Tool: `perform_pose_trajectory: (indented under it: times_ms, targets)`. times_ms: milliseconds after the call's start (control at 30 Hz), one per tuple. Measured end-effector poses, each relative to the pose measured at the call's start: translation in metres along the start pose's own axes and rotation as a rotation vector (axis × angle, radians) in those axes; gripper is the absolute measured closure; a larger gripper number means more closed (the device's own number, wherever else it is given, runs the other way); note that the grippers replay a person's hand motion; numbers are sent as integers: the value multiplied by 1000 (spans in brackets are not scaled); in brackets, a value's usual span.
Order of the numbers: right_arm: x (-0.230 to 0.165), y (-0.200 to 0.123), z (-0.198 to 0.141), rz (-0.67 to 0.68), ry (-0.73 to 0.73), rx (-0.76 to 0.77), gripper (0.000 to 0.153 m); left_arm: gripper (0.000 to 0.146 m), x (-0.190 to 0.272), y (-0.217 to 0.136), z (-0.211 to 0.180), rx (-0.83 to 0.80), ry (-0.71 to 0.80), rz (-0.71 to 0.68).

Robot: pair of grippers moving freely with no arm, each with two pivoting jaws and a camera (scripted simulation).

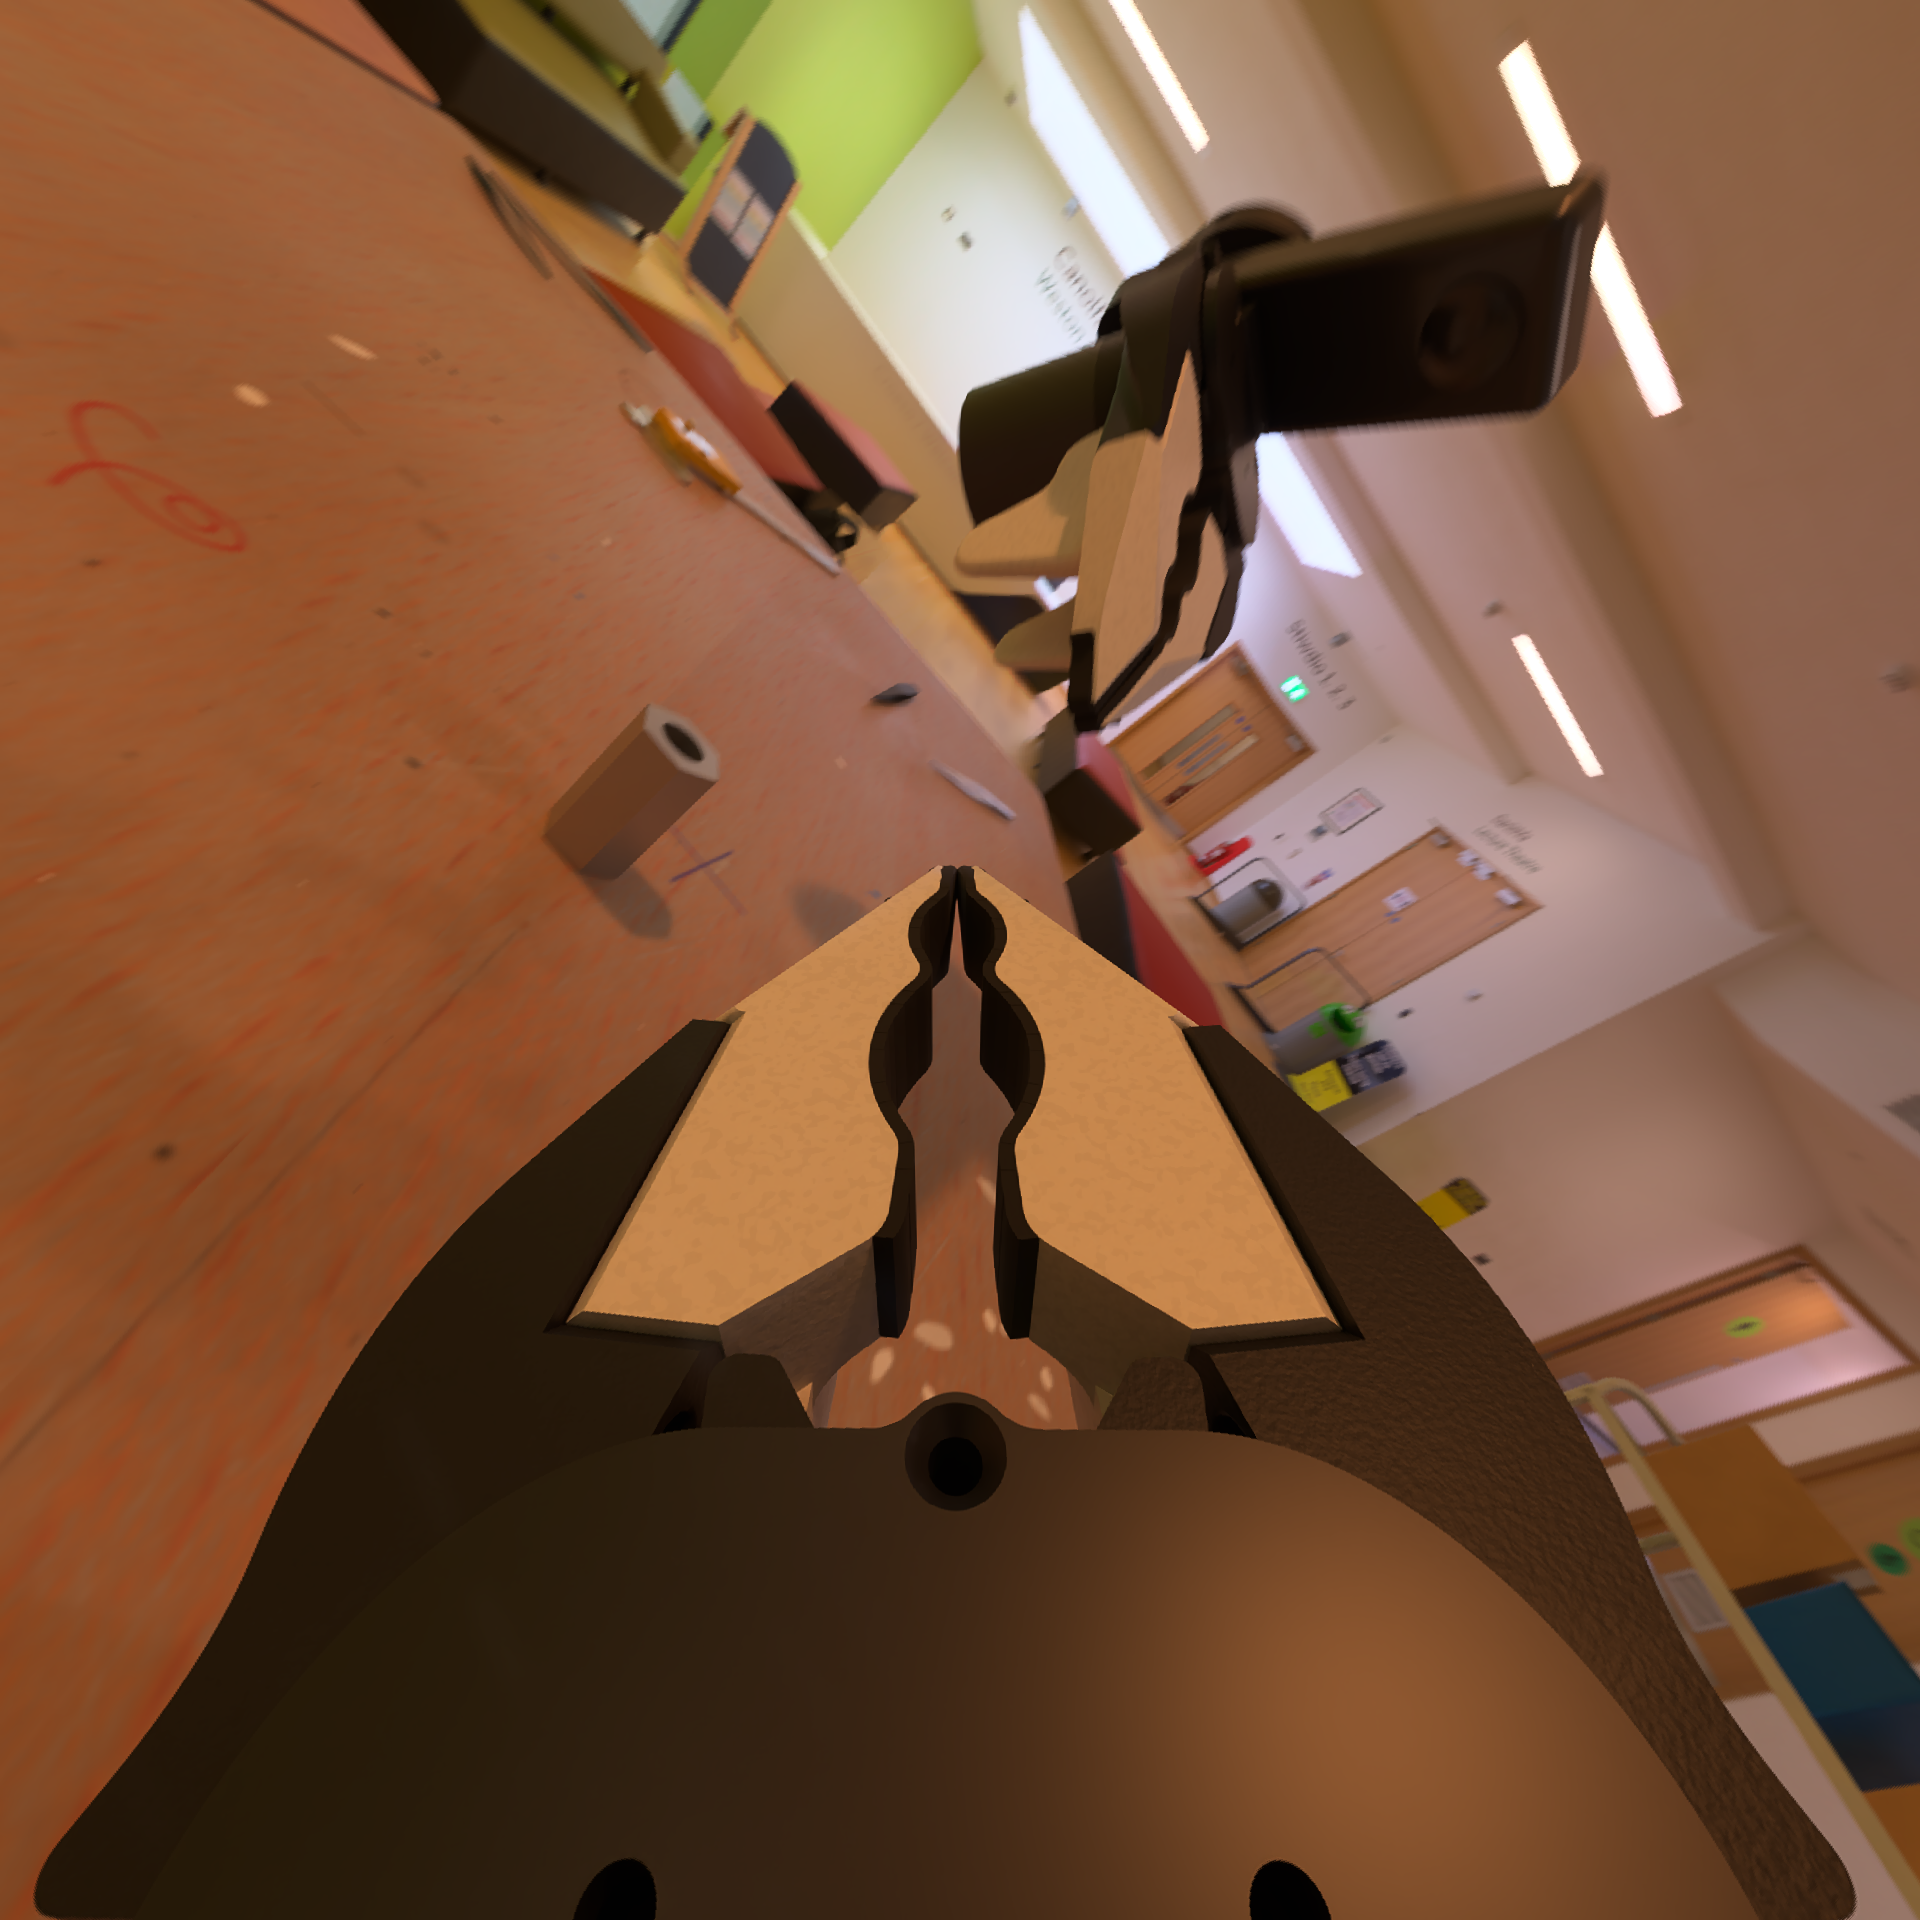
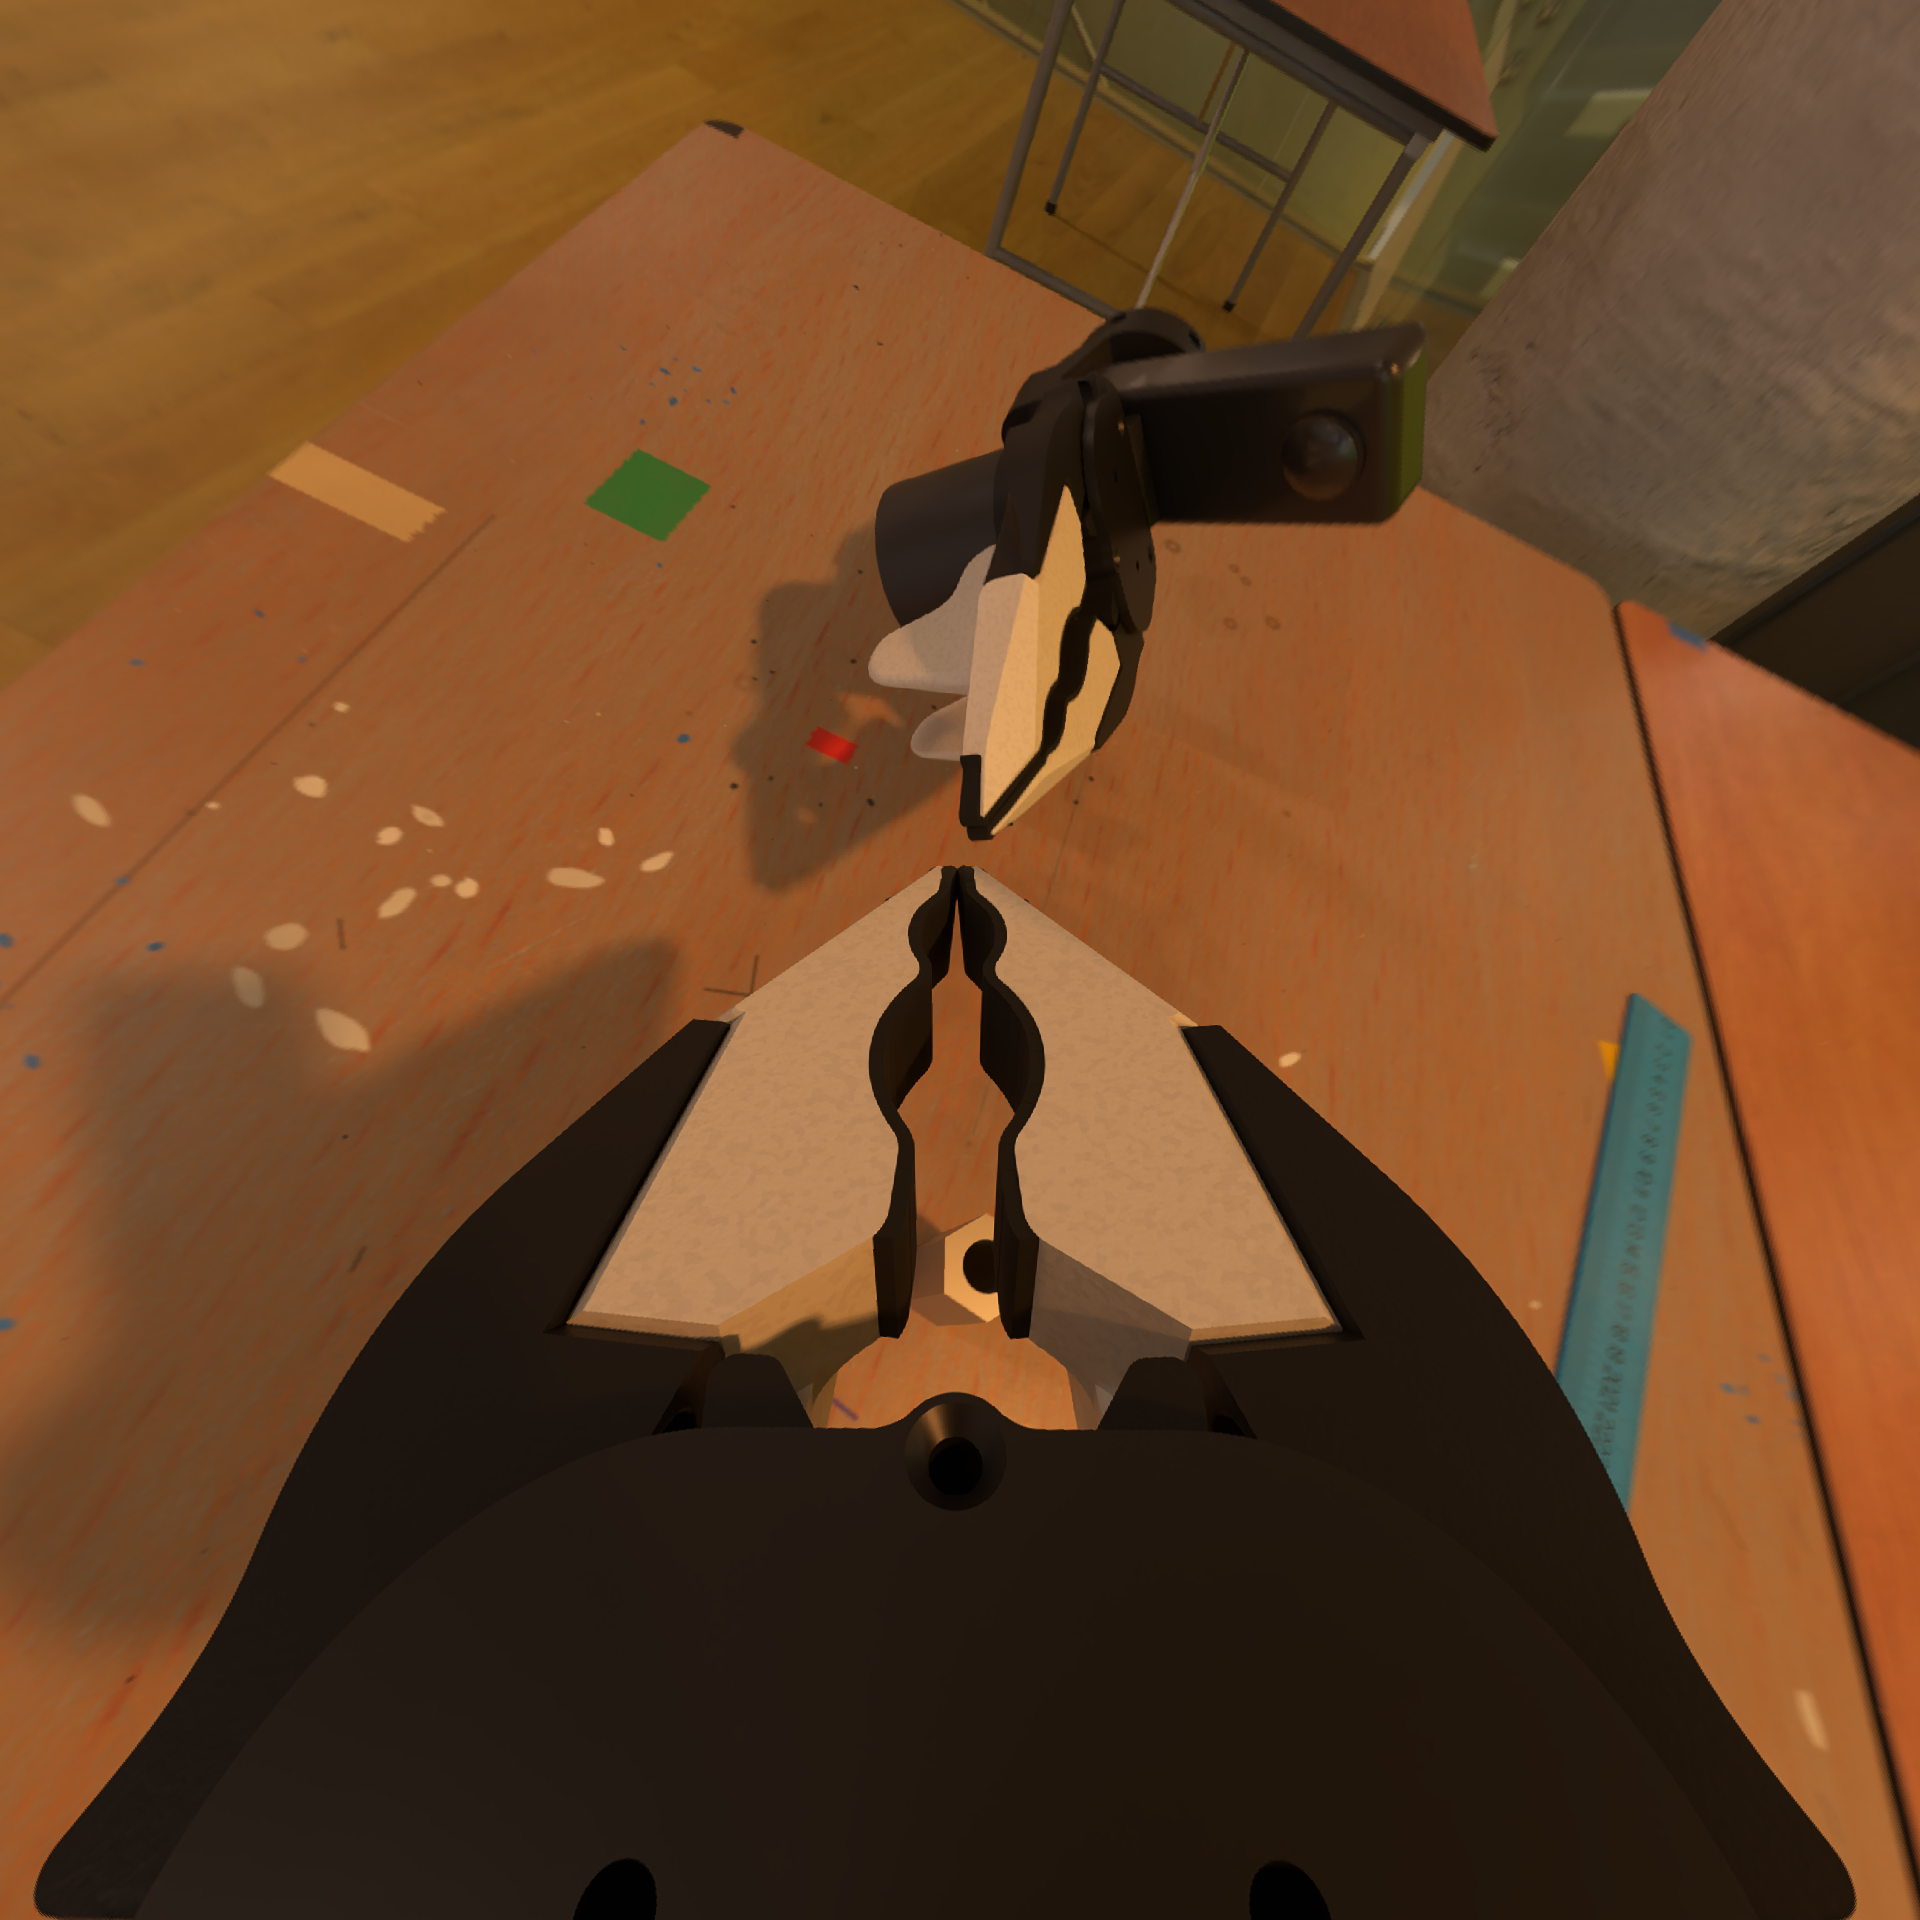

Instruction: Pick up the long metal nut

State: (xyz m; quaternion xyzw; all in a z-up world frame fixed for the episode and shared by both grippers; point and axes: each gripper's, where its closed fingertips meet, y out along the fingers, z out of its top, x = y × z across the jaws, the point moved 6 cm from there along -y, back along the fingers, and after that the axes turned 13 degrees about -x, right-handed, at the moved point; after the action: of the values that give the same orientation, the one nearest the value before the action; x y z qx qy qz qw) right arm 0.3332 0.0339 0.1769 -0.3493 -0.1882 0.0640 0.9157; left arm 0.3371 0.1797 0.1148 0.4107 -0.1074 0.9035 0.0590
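Fingertips of both grippers were pressed together, holding nothing — the left gripper (image 1: 956, 873) and right gripper (image 2: 956, 873) hovered above the table (image 1: 260, 727), the long metal nut (image 1: 634, 790) standing free. Descending with closed fingers would likely topple it.

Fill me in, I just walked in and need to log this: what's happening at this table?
Two two-finger tongs hang over a worn reddish wooden table. The long hexagonal metal nut stands on the table, untouched. The left tongs are shut and empty, the nut ahead and off to their side. The right tongs, also shut, hang above it; the nut shows between their fingers.
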Motion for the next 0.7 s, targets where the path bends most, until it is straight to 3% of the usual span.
perform_pose_trajectory:
  times_ms: [300, 533, 700]
  targets:
    - [33, -20, -44, 210, 252, 11, 153, 146, -20, -38, -26, -149, -43, 304]
    - [41, -32, -73, 280, 375, 100, 153, 145, -36, -66, -35, -326, 18, 679]
    - [37, -27, -88, 338, 429, 96, 153, 131, -40, -75, -35, -391, 46, 822]
